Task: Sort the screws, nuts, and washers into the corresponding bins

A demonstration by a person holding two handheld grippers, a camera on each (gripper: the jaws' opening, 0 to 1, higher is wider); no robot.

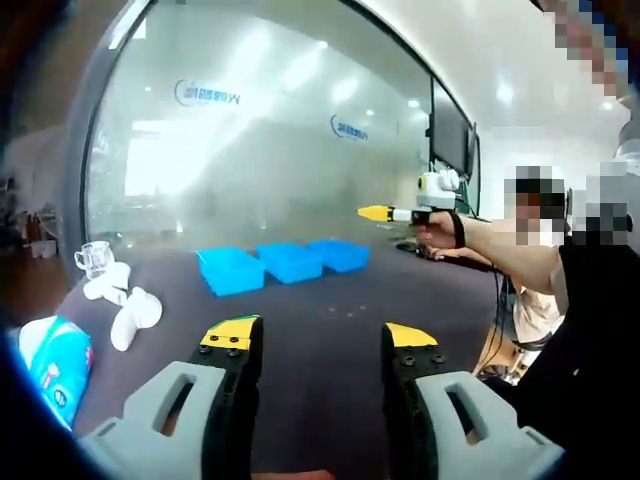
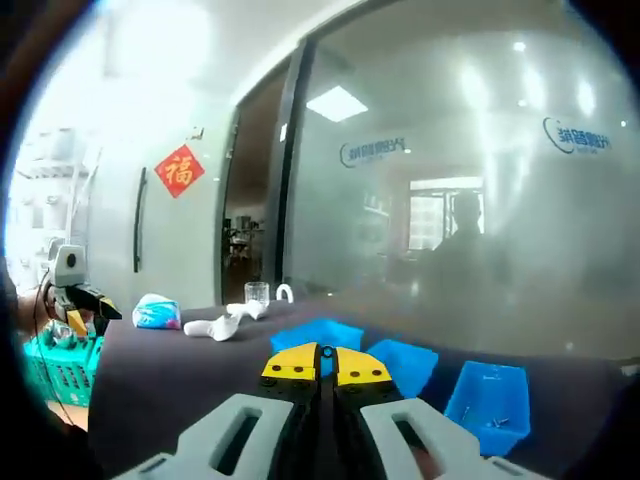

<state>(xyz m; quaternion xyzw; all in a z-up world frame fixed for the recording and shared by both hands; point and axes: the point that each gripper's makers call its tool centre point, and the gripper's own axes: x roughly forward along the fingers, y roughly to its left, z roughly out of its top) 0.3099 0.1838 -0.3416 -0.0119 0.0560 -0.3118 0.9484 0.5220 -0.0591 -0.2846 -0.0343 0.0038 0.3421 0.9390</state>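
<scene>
The three blue bins (image 2: 400, 365) sit just ahead of the closed right gripper (image 2: 327, 364), nearer it than the open left gripper (image 1: 318, 338), mid-table (image 1: 330, 300).

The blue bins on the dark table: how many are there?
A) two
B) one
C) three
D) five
C: three blue bins stand side by side in a row on the table in the left gripper view, and the right gripper view shows three as well.
</scene>
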